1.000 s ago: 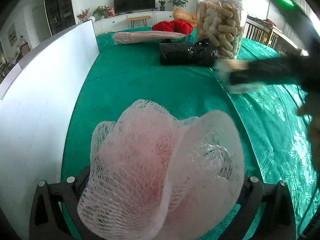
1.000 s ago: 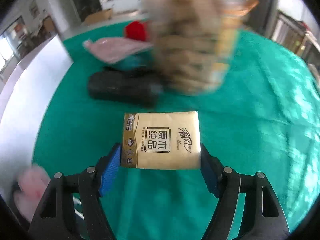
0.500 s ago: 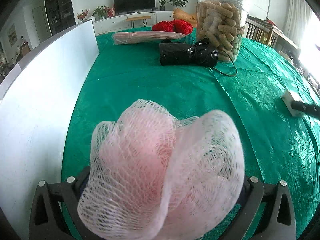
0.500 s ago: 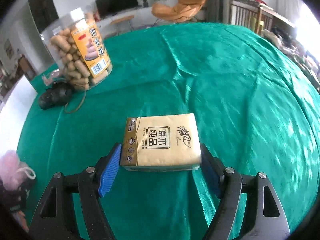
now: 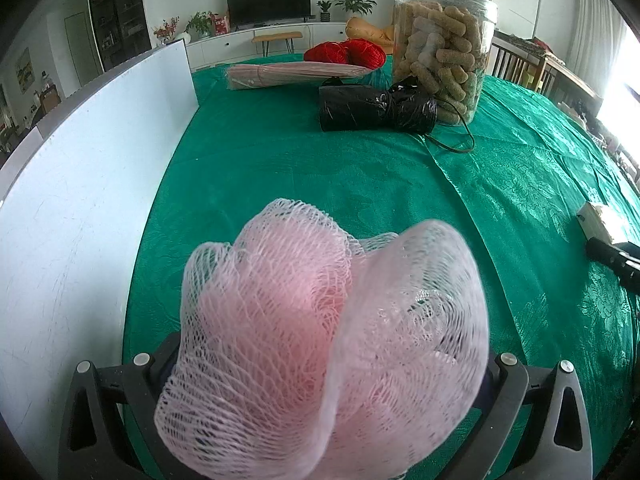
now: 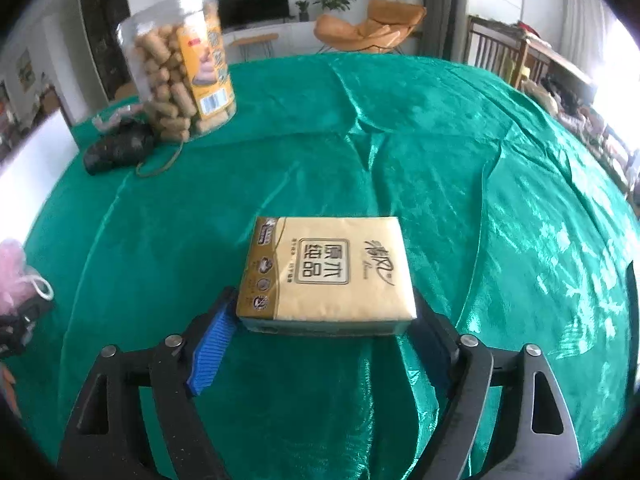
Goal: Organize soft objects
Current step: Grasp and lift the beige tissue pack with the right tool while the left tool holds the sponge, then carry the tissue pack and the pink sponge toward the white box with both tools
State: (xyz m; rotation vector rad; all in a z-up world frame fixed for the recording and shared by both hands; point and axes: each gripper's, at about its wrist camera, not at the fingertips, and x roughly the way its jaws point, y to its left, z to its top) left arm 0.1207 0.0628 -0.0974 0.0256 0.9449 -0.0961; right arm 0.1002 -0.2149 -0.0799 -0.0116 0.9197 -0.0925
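Observation:
My left gripper (image 5: 328, 364) is shut on a pink mesh bath pouf (image 5: 328, 340) that fills the lower middle of the left wrist view and hides the fingertips. My right gripper (image 6: 324, 312) is shut on a tan pack of tissues (image 6: 328, 276), held low over the green tablecloth (image 6: 440, 168). The pack also shows at the right edge of the left wrist view (image 5: 600, 220). The pouf shows at the left edge of the right wrist view (image 6: 12, 272).
A clear jar of snack sticks (image 5: 440, 64), a black plastic roll (image 5: 376, 108), a pink flat pack (image 5: 292, 76) and red yarn balls (image 5: 348, 52) stand at the far side. A white board (image 5: 80, 184) borders the left.
My right gripper has swung with the tissue pack away from the jar and black roll toward the right side of the table. My left gripper with the pouf has stayed put.

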